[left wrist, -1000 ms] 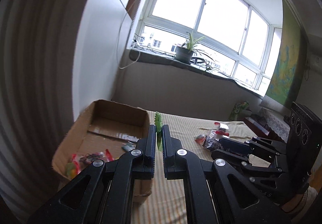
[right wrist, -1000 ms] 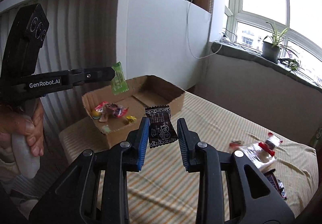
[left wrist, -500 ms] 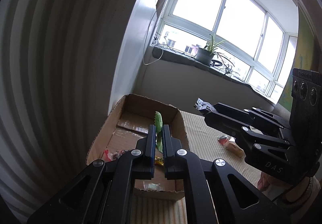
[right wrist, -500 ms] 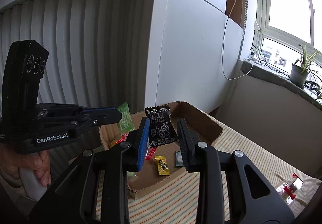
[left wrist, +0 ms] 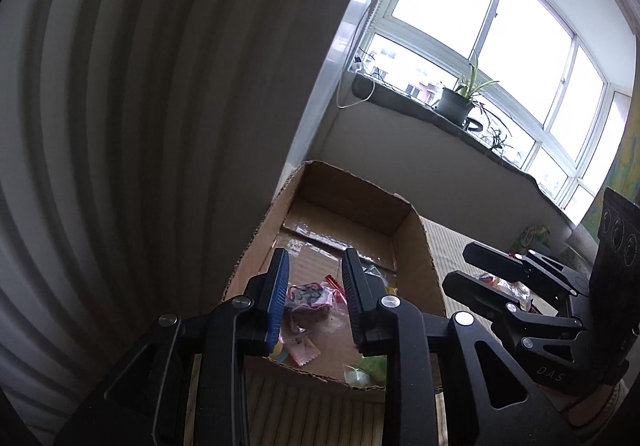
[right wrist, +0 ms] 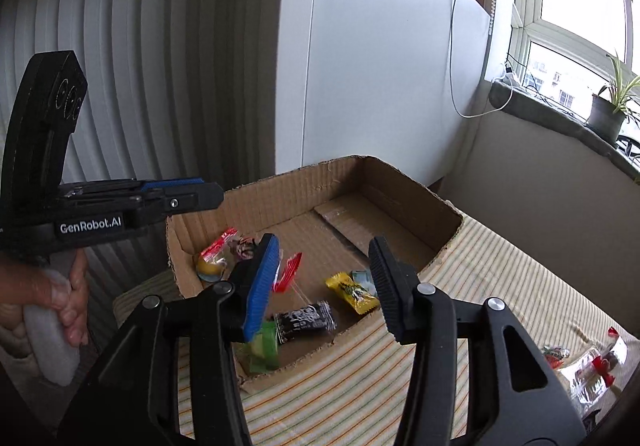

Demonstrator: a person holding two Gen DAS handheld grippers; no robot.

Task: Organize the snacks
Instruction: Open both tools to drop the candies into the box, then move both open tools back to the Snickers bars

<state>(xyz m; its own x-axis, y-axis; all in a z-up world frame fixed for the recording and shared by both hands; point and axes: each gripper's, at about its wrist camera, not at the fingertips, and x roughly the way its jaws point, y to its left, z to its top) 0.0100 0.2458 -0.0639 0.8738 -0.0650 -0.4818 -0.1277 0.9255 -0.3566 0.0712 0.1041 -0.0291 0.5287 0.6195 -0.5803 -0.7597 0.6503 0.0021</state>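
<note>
An open cardboard box stands on the striped cloth and shows in the left wrist view too. My right gripper is open and empty above the box's near corner. Under it lie a black snack packet, a green packet and a yellow packet. My left gripper is open and empty over the box's near end, above a clear packet with red trim. The green packet lies at the box's near wall.
More wrapped snacks lie on the striped cloth to the right of the box. A ribbed white wall stands close behind the box. A windowsill with a potted plant runs along the far side.
Both grippers have opened. The green packet has dropped from my left gripper and the black packet from my right one; both now lie in the box. Both views have tilted down.
</note>
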